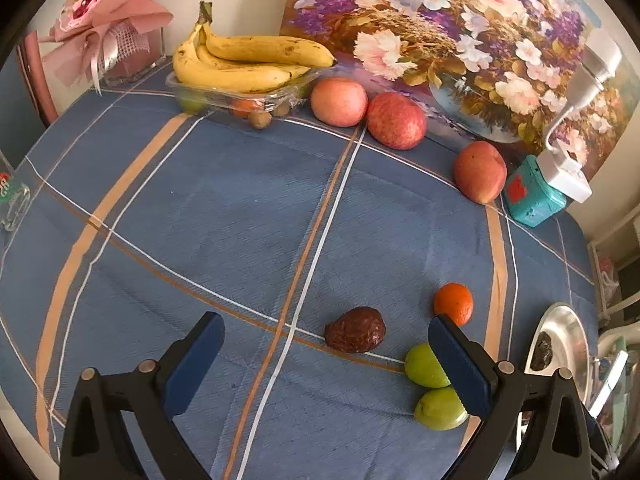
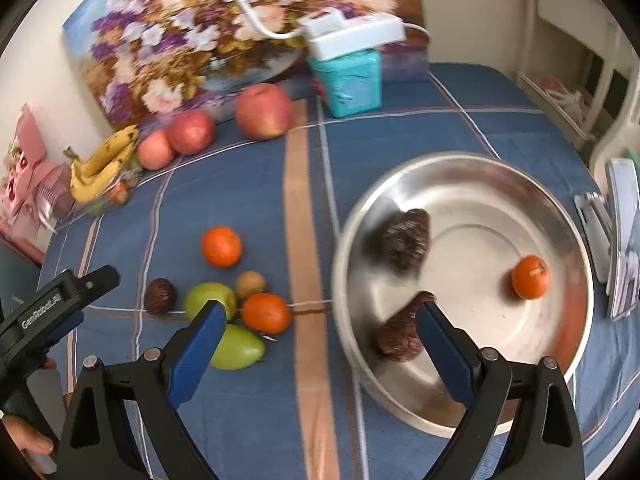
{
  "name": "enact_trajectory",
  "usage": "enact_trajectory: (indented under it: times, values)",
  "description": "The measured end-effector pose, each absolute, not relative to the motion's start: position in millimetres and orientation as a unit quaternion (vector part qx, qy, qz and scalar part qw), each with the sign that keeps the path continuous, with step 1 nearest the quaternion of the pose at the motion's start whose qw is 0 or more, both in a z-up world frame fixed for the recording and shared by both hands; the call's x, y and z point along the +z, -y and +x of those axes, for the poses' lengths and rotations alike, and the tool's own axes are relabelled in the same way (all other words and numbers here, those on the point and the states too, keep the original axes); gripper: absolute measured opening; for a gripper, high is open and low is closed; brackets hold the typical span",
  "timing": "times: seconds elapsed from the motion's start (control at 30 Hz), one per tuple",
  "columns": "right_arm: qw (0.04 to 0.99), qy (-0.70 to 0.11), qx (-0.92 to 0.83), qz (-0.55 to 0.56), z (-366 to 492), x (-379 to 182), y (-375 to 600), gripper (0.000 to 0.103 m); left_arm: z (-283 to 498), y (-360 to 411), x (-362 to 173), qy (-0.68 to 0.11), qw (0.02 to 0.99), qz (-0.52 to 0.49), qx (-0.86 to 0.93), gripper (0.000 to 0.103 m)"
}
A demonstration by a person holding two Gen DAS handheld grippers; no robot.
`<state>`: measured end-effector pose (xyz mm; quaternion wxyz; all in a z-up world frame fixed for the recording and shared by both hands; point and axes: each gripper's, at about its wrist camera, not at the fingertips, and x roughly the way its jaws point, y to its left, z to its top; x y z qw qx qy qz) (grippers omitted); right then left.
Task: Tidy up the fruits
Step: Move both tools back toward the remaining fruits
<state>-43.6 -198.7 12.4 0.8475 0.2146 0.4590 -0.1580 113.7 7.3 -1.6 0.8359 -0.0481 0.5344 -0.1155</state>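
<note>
A steel bowl (image 2: 552,364) on the blue cloth holds two dark wrinkled fruits (image 2: 404,236) and one orange (image 2: 530,277). My right gripper (image 2: 316,320) is open and empty above the bowl's left rim. Left of the bowl lie two oranges (image 2: 221,246), two green fruits (image 2: 238,346), a small brown fruit (image 2: 250,284) and a dark wrinkled fruit (image 2: 160,296). My left gripper (image 1: 326,334) is open and empty; the dark wrinkled fruit (image 1: 355,335) lies between its fingers, and two green fruits (image 1: 426,366) and an orange (image 1: 453,303) lie by its right finger (image 1: 460,364).
Three apples (image 1: 396,120) and a clear tray with bananas (image 1: 244,60) stand along the back by a flower painting (image 1: 460,40). A teal box (image 1: 532,196) with a white device sits at the back right. A pink bouquet (image 1: 108,28) is at the back left.
</note>
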Motion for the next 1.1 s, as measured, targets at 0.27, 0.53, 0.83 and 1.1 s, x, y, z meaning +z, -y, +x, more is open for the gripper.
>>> enact_trajectory:
  times: [0.27,0.53,0.83,1.1]
  values:
    - [0.844,-0.474,-0.152,0.198,-14.8,31.2,183.9,0.096,127.4,-11.3,-3.6,-0.535,0.834,-0.064,-0.116,0.103]
    - [0.84,-0.473,-0.155,0.216,8.3,32.1,187.4,0.096,141.1,0.0,-13.8,-0.546,0.826,-0.07,-0.123,0.103]
    - [0.83,-0.488,-0.145,0.227,20.4,8.8,196.5,0.096,145.6,10.5,-31.6,-0.579,0.805,-0.046,-0.124,0.103]
    - [0.828,-0.496,-0.143,0.22,11.0,-2.8,196.6,0.092,142.3,6.8,-42.1,-0.597,0.789,-0.077,-0.121,0.102]
